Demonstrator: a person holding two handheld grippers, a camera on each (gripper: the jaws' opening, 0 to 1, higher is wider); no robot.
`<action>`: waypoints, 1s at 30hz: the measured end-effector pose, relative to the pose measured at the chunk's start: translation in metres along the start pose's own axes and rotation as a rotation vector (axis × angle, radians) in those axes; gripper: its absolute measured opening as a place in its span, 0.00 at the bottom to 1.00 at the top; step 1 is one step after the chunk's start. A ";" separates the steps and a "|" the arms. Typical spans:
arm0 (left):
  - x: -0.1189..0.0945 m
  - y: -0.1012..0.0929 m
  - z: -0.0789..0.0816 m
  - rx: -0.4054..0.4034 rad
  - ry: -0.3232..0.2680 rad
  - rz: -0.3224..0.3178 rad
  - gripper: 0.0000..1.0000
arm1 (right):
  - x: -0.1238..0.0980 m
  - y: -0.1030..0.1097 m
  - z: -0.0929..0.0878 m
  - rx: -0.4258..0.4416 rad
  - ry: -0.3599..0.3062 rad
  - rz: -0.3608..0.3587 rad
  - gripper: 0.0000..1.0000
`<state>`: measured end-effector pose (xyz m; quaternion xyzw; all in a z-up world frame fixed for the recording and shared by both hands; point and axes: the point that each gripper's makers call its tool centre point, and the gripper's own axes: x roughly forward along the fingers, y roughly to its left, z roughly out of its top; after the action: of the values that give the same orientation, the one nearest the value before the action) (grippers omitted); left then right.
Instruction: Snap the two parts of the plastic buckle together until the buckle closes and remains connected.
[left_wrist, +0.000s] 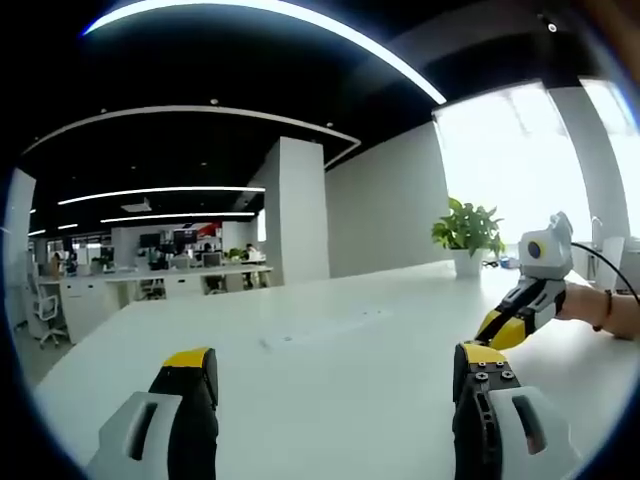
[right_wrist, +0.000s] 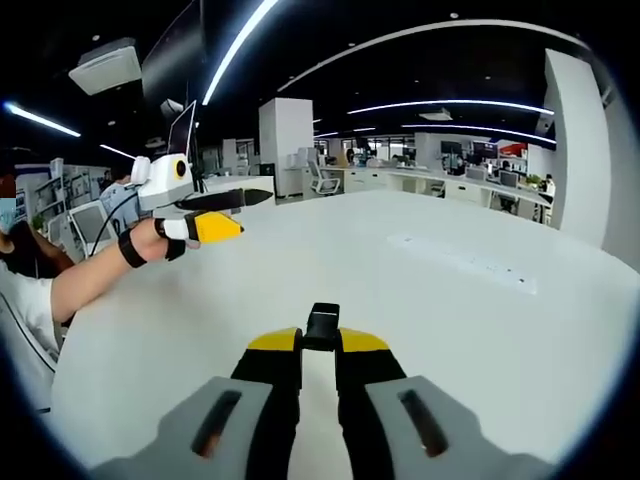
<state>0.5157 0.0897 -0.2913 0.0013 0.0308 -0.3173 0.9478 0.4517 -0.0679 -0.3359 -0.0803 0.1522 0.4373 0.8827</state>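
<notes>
In the right gripper view, my right gripper (right_wrist: 320, 345) is shut on a small black buckle part (right_wrist: 322, 324) that sticks out past its yellow tips, above the white table (right_wrist: 450, 300). My left gripper (right_wrist: 238, 212) comes in from the left, held by a hand, jaws apart and empty. In the left gripper view, my left gripper (left_wrist: 335, 370) stands wide open over the table (left_wrist: 330, 350) with nothing between its fingers. The right gripper (left_wrist: 497, 328) reaches in from the right, its yellow tips close together; what they hold is too small to make out there.
A potted green plant (left_wrist: 467, 234) stands at the table's far edge near a bright window. A white pillar (left_wrist: 302, 208) and rows of office desks (left_wrist: 150, 275) lie beyond. A person's forearm with a dark wristband (right_wrist: 128, 250) holds the left gripper.
</notes>
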 end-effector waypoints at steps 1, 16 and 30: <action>0.000 0.002 0.000 0.001 0.000 -0.001 0.99 | 0.000 0.001 0.000 -0.003 0.000 -0.004 0.11; -0.001 -0.006 -0.001 -0.003 -0.002 0.001 0.99 | 0.008 -0.003 0.006 -0.009 -0.005 -0.026 0.11; 0.000 -0.001 -0.001 0.014 0.006 -0.001 0.99 | 0.014 -0.016 0.011 0.002 -0.006 -0.043 0.11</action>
<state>0.5151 0.0882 -0.2921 0.0087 0.0315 -0.3178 0.9476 0.4744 -0.0637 -0.3298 -0.0817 0.1482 0.4183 0.8924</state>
